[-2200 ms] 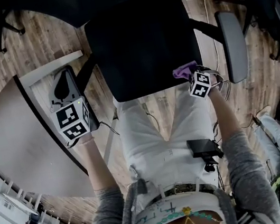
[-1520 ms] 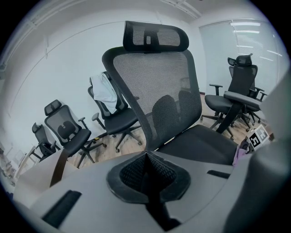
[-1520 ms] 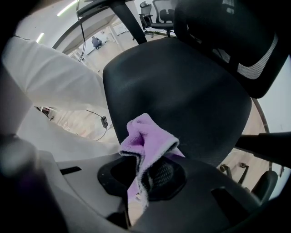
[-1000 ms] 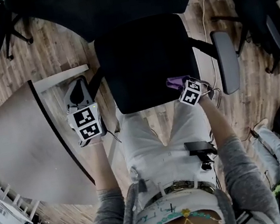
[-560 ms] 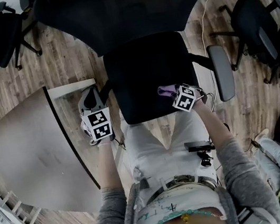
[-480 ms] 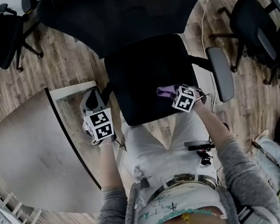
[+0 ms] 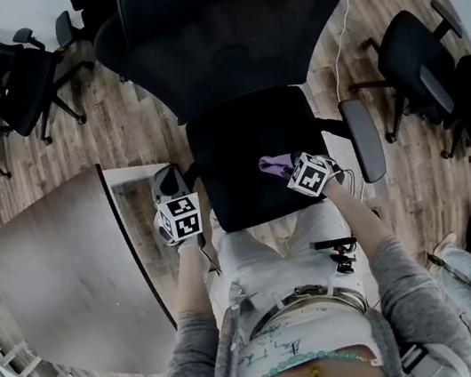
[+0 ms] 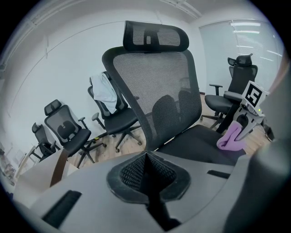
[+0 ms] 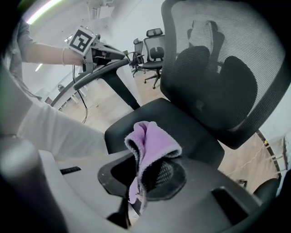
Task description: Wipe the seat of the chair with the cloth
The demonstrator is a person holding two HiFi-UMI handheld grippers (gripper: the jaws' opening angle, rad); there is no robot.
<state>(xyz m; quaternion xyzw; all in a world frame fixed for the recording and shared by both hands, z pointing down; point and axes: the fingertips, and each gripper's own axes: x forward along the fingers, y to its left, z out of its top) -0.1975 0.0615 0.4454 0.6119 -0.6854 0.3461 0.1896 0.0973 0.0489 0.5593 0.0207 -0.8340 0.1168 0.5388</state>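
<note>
The small lilac terry cloth was pinched in the closed jaws of the right gripper. Its folded length rose up and forward out of them over the front right part of the black padded chair seat. Only the right gripper view showed that pinch, the head view giving just a purple tuft beyond the marker cube. The left gripper, by its own view, had its jaws together on nothing, beside the dark armrest on the person's left, and faced the black mesh backrest.
</note>
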